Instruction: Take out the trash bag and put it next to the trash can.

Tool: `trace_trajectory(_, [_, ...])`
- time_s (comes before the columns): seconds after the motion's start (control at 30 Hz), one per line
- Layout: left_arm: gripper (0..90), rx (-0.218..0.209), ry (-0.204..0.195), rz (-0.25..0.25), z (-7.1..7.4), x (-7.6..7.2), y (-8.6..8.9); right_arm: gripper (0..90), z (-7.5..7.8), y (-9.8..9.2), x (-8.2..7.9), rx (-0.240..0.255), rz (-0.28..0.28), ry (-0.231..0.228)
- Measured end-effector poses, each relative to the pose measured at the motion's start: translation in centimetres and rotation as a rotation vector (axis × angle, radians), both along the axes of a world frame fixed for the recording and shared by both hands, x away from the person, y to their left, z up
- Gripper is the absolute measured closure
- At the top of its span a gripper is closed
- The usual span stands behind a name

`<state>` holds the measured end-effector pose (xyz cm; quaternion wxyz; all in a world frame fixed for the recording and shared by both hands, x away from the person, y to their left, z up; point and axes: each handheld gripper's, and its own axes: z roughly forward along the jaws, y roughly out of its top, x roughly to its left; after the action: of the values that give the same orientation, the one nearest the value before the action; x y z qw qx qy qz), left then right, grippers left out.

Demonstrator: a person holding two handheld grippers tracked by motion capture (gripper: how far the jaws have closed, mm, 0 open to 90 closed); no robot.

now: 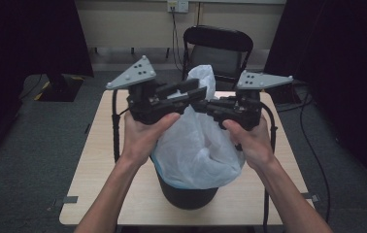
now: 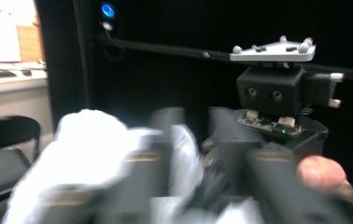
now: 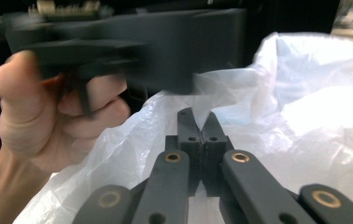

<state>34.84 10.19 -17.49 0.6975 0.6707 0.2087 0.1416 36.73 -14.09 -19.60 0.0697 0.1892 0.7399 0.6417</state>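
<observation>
A white plastic bag (image 1: 196,150) lines a black bin (image 1: 186,194) on the table, its top pulled up into a peak. My right gripper (image 1: 202,106) comes in from the right; in the right gripper view its jaws (image 3: 201,123) are shut on a thin fold of the bag (image 3: 305,93). My left gripper (image 1: 197,90) points right at the same spot, its two fingers apart. The left gripper view is blurred: its jaws (image 2: 195,135) stand apart with a strip of bag (image 2: 179,154) between them, and the right gripper's body (image 2: 272,93) is just beyond.
The bin stands at the near middle of a light wooden table (image 1: 104,160). A black folding chair (image 1: 218,48) sits behind the table's far edge. Cables (image 1: 312,145) run across the grey floor at right. Dark curtains hang on both sides.
</observation>
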Motion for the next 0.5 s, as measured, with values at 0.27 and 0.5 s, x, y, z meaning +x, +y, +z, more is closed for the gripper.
trace_trajectory(0.27, [13.4,0.019,-0.002,-0.012,-0.9,-0.3,2.1,90.0,3.8,-1.0,0.3,0.051,-0.038,-0.052])
trace_trajectory(0.5, [9.2,0.077,0.03,-0.017,-2.0,0.9,-1.8,90.0,6.2,0.8,-0.3,0.076,-0.037,-0.087])
